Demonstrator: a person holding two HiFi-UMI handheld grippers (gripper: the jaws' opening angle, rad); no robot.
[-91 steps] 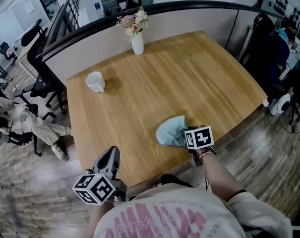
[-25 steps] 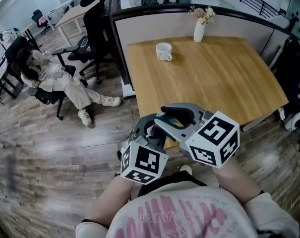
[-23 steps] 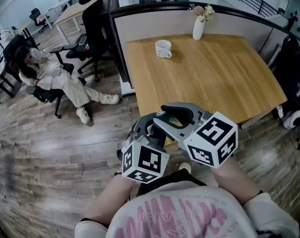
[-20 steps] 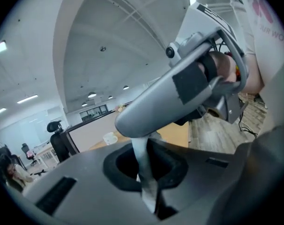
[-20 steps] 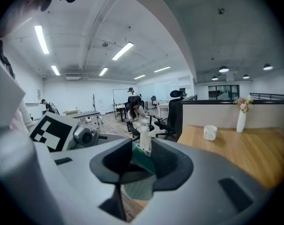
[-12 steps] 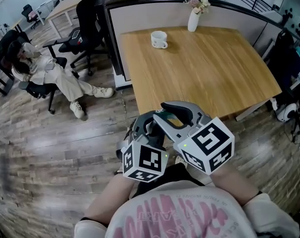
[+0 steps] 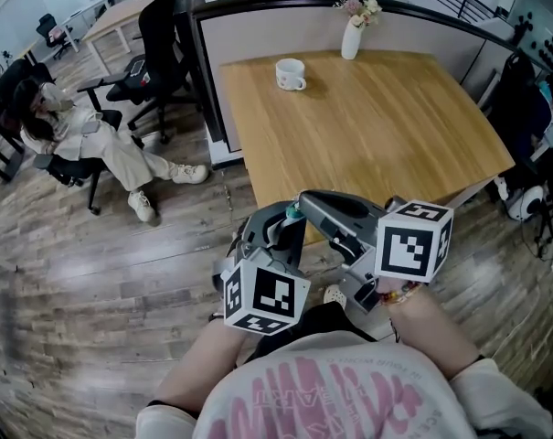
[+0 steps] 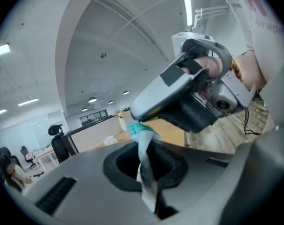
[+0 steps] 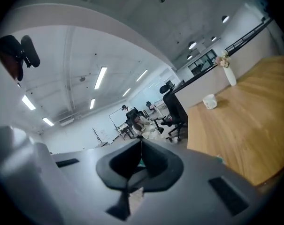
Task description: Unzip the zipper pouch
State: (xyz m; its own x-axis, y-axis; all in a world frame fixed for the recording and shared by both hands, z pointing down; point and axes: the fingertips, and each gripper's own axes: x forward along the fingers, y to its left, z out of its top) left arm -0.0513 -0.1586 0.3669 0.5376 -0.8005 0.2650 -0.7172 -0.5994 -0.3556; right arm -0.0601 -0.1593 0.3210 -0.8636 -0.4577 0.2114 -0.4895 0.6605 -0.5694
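Both grippers are held tip to tip in front of the person's body, off the wooden table's near left corner. Of the pouch only a small teal bit shows there. In the left gripper view a pale blue strip of the pouch is pinched by my left gripper, which is shut on it. The strip rises to a teal end at the tip of my right gripper. My right gripper has just been closing and now stands shut with that teal end between its pads. The rest of the pouch is hidden.
A white mug and a vase of flowers stand at the table's far side, before a curved partition. Left of the table are office chairs and a seated person on the wood floor.
The right gripper has rolled, so its marker cube now sits upright at the right. Both grippers stay together and sank slightly. Earlier the pouch lay on the table under the right gripper; now it is lifted off.
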